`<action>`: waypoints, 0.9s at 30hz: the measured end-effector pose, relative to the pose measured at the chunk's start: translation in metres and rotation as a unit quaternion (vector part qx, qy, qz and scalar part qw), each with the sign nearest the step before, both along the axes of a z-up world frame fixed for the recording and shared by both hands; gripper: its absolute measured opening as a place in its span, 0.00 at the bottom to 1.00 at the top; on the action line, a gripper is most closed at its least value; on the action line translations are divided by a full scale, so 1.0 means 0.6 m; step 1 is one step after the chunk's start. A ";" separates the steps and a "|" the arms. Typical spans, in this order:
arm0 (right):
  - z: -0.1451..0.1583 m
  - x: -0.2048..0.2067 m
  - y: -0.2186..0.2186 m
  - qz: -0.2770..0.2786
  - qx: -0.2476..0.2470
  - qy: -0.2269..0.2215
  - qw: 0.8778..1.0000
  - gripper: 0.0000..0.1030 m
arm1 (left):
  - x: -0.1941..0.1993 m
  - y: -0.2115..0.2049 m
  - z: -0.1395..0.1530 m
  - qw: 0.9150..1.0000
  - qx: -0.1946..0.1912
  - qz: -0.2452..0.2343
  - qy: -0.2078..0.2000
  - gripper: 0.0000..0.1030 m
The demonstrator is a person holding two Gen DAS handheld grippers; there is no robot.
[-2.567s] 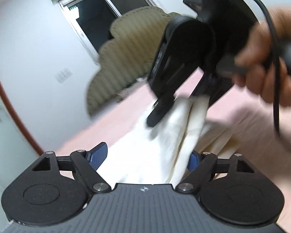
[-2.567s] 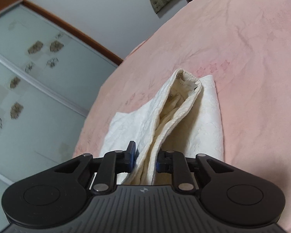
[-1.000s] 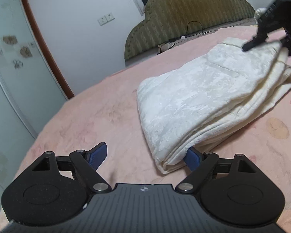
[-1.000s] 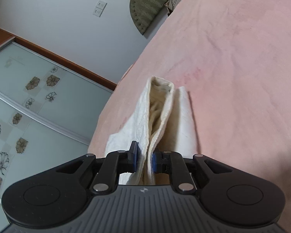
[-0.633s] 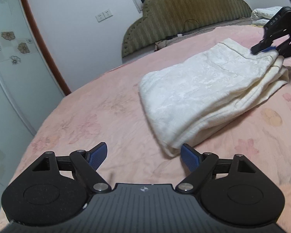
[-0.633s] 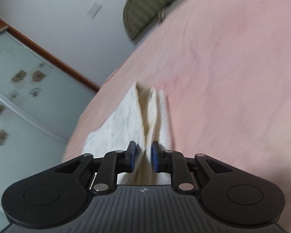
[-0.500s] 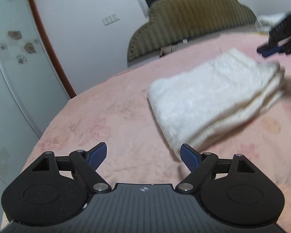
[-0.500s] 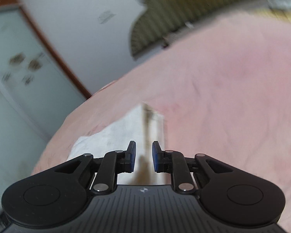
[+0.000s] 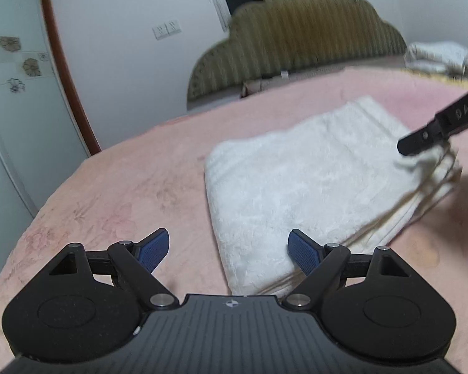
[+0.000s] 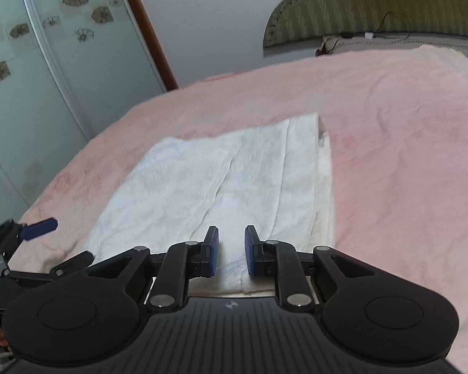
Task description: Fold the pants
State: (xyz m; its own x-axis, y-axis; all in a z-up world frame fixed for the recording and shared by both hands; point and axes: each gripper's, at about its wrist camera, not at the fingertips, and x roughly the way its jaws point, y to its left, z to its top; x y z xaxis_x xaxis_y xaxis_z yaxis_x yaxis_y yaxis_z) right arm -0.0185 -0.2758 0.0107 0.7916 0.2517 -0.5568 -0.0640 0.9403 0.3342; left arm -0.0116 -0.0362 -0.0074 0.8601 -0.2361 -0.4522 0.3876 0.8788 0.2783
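While folded pants (image 9: pixel 302 193) lie flat, both tools hover open.

Bed with a pink cover, folded pants on top

The bed (image 10: pixel 405 162) has a pink blanket with faint flower print. White folded pants (image 10: pixel 221 180) lie flat on it. Another pale cloth pile (image 9: pixel 438 56) rests near the green headboard (image 9: pixel 296 40).

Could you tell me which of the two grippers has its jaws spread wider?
The left gripper: its blue pads stand far apart, while the right gripper shows only a narrow gap.
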 end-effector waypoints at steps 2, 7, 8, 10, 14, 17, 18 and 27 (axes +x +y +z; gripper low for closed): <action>-0.005 -0.003 -0.003 0.002 -0.003 -0.004 1.000 0.19 | 0.000 0.006 0.013 1.000 -0.024 0.001 -0.005 0.85; -0.012 -0.001 0.010 0.010 -0.046 0.009 0.999 0.19 | 0.004 -0.006 0.005 0.999 -0.028 -0.022 0.030 0.86; -0.008 -0.005 0.015 0.007 -0.053 0.005 0.999 0.19 | 0.002 -0.008 0.002 0.999 -0.029 -0.022 0.029 0.86; 0.001 -0.012 0.013 -0.003 -0.052 -0.006 0.999 0.23 | 0.001 -0.008 0.004 0.999 -0.034 -0.021 0.023 0.86; 0.010 -0.012 -0.014 -0.044 -0.045 -0.018 0.998 0.51 | 0.013 -0.004 0.020 0.997 -0.068 -0.012 0.032 0.87; 0.011 -0.023 -0.038 -0.052 0.005 -0.026 0.998 0.51 | 0.008 -0.012 0.029 0.998 -0.064 -0.021 0.020 0.87; 0.011 -0.029 -0.052 -0.056 0.043 -0.029 0.997 0.51 | 0.004 -0.017 0.030 0.998 -0.061 -0.029 0.016 0.87; -0.026 -0.073 -0.121 -0.055 0.242 0.016 0.969 0.51 | -0.050 -0.121 0.033 0.985 -0.021 -0.166 -0.027 0.87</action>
State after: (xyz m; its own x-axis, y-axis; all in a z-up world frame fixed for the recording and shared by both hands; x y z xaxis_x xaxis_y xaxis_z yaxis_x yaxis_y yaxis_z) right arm -0.0622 -0.3483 -0.0046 0.8125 0.4048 -0.4195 0.0452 0.6737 0.7377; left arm -0.0419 -0.1087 0.0124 0.7546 -0.5269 -0.3911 0.6418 0.7167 0.2728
